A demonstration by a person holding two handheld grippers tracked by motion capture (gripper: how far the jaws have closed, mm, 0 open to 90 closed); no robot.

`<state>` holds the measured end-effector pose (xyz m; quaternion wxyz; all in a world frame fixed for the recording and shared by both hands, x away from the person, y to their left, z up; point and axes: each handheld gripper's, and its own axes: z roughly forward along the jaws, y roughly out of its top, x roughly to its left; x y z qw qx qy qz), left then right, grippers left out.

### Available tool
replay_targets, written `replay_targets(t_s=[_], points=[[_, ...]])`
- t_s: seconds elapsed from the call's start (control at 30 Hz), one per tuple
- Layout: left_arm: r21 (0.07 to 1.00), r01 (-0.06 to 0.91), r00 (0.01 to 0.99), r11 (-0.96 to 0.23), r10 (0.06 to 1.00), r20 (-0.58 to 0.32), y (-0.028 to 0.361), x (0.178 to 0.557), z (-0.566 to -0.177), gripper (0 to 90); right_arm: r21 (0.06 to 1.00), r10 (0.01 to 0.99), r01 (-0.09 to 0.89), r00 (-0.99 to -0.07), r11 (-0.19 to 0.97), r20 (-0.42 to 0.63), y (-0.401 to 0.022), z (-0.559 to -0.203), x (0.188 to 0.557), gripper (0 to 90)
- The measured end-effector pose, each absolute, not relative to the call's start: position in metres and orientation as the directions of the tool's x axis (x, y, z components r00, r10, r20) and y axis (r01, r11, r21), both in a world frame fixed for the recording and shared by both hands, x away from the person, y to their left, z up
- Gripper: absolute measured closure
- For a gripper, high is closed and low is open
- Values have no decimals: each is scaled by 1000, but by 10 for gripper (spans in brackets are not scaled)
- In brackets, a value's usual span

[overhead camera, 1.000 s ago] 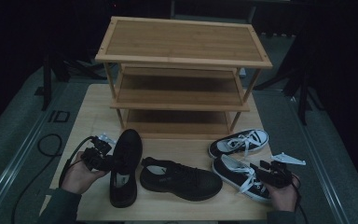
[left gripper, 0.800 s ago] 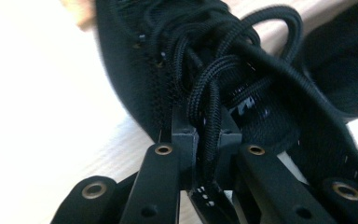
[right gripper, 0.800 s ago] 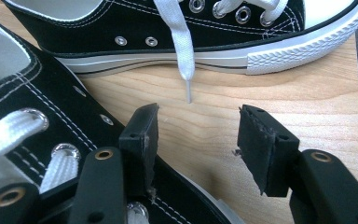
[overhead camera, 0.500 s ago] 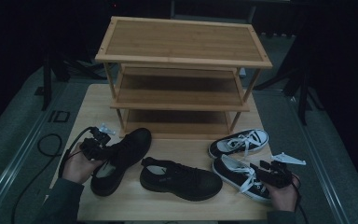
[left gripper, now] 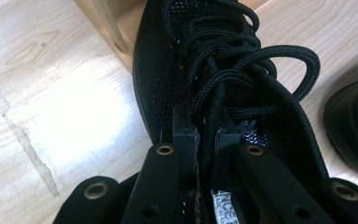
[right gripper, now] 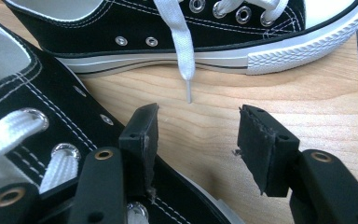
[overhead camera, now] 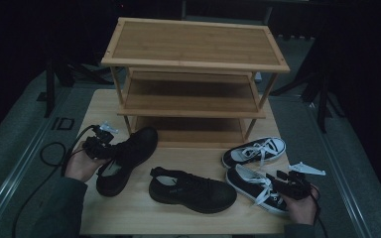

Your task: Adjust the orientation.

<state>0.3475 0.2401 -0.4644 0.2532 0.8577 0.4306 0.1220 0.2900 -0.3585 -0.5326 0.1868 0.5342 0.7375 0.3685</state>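
My left gripper (overhead camera: 100, 144) is shut on the tongue of a black lace-up shoe (overhead camera: 129, 154) at the table's left; its jaws have just closed there. The left gripper view has the left gripper (left gripper: 207, 135) pinching the tongue below the laces of the black shoe (left gripper: 214, 70), whose toe points at the rack's leg. A second black shoe (overhead camera: 193, 189) lies on the table in the middle. At the right, my right gripper (overhead camera: 285, 182) stands open beside the near black-and-white sneaker (overhead camera: 252, 184). In the right gripper view the right gripper (right gripper: 198, 135) hangs over bare wood between the near sneaker (right gripper: 37, 102) and the far sneaker (right gripper: 223, 23).
A three-shelf bamboo shoe rack (overhead camera: 193, 64) stands at the back of the wooden table (overhead camera: 129, 213). The far sneaker (overhead camera: 255, 150) lies just before its right legs. A black cable (overhead camera: 49, 163) trails off the table's left edge.
The black shoe in the left gripper has swung its toe to the right, toward the rack's bottom shelf, and shifted away from me. The right gripper has not moved.
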Motion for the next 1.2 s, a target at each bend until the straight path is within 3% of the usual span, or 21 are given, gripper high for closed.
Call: replay_targets(t_s=[0.3,0.5,0.57,0.9,1.2], points=[[544,661,632,-517,775,-32,240,352,-465,830,743,926,650,-360,158,118,-358,-533,290,476],[500,731,577,-464,812,-90,246,356,-465,612,743,925,650,-360,158,118,-358,-533,290,476],[495,741,565,-453,820,-95,247,355,-465,578,743,925,651,-360,158,119,-359,-533,290,476],[479,740,568,-472,820,-71,247,349,-462,513,743,926,651,-359,156,120,-358,-533,290,476],[468,732,573,-495,819,-29,243,343,-457,509,741,924,653,-363,160,121,-359,-533,291,476]])
